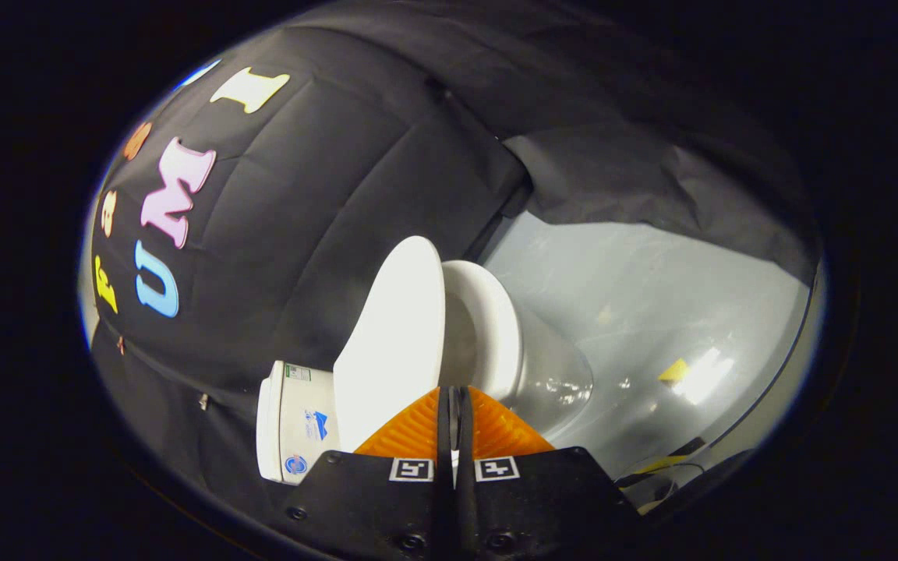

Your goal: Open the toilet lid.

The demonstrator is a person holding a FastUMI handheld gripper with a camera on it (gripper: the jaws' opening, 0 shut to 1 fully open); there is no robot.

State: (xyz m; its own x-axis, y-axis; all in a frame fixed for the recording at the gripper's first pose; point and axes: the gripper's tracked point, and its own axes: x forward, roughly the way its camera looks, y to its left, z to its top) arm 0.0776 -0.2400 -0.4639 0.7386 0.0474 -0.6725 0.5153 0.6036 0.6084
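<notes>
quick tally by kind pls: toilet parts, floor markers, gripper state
White toilet lid, raised partly off the seat: 1
White toilet seat ring: 1
White cistern with stickers: 1
Yellow tape mark on the grey floor: 1
Handheld gripper, fingers closed together just before the lid's edge: 1
Total: 5

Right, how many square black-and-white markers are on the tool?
2: one square black-and-white marker and another flank the closed tool, which pinches the edge of the raised white toilet lid. None seem hidden.

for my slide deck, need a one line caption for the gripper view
Hand-held gripper, fingers closed together, at the edge of the partly raised toilet lid, seat beyond.
</notes>
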